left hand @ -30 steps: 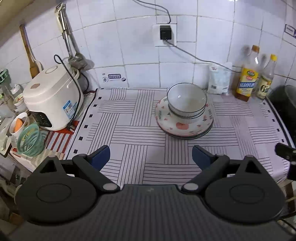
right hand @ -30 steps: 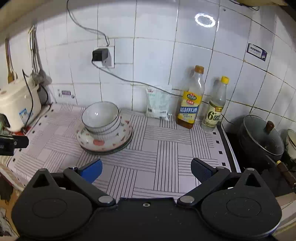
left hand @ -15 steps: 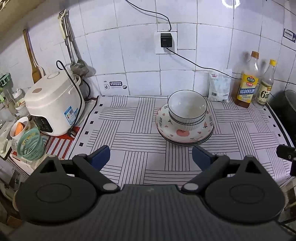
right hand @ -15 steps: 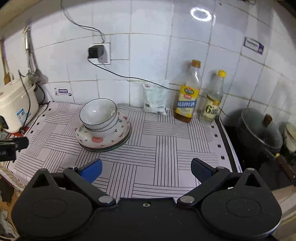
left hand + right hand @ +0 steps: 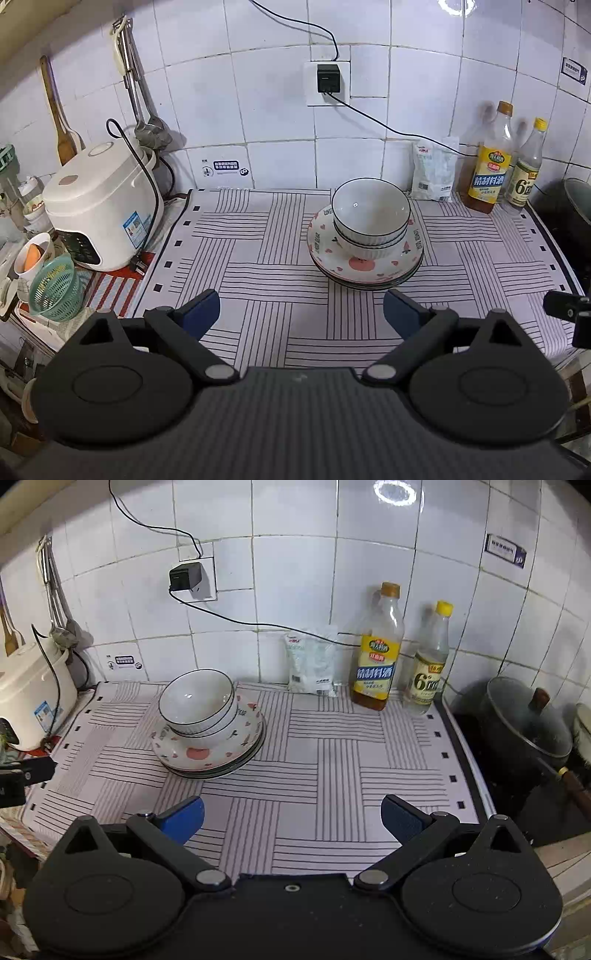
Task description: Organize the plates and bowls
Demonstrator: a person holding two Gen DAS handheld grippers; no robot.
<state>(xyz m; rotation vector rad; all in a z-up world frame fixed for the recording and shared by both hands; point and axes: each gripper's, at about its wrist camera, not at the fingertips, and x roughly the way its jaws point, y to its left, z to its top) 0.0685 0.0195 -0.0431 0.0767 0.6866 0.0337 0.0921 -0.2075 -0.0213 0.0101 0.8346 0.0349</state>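
1. The left claw (image 5: 301,314) hangs above the striped counter (image 5: 258,295), jaws spread wide, gripping nothing.
2. The right claw (image 5: 291,818) is likewise spread apart and bare.
3. 2 nested bowls (image 5: 371,218) sit on stacked plates (image 5: 365,264) near the tiled wall, well apart from both claws.
4. A rice cooker (image 5: 99,203) stands left; 2 bottles (image 5: 376,650) stand right.

The counter was covered by a striped cloth (image 5: 266,266). On the cloth, right of centre and toward the far side, sat a stack of plates (image 5: 365,267) bearing nested bowls (image 5: 370,218). Along the far edge, against the tiles, stood a white packet (image 5: 433,173), an amber bottle (image 5: 489,168) and a clear bottle (image 5: 526,170). At the left, a rice cooker (image 5: 99,203) rested on a red-striped mat (image 5: 107,291), with a green basket (image 5: 55,291) nearer.
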